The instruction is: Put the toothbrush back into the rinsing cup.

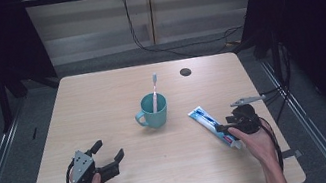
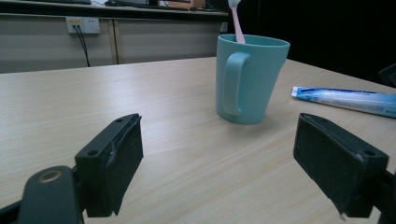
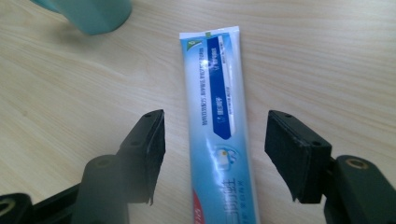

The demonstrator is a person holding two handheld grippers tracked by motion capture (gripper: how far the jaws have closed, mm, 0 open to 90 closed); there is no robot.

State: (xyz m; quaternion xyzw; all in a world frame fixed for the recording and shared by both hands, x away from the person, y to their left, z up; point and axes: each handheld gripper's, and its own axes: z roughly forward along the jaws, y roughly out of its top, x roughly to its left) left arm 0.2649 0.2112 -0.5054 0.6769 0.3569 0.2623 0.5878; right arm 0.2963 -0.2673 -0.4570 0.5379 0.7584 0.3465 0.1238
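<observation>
With the toothpaste tube [image 3: 217, 126] lying flat on the table [image 1: 102, 102] between them, right tongs [image 3: 215, 149] straddle it apart for pickup, while left tongs [image 2: 215, 163] idle apart.

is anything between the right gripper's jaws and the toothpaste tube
Nothing visible is. In the right gripper view the right gripper straddles the toothpaste tube, with bare table showing in the gap on each side between pad and tube. The pads do not touch it. The teal mug stands well off, clear of the tube.
</observation>
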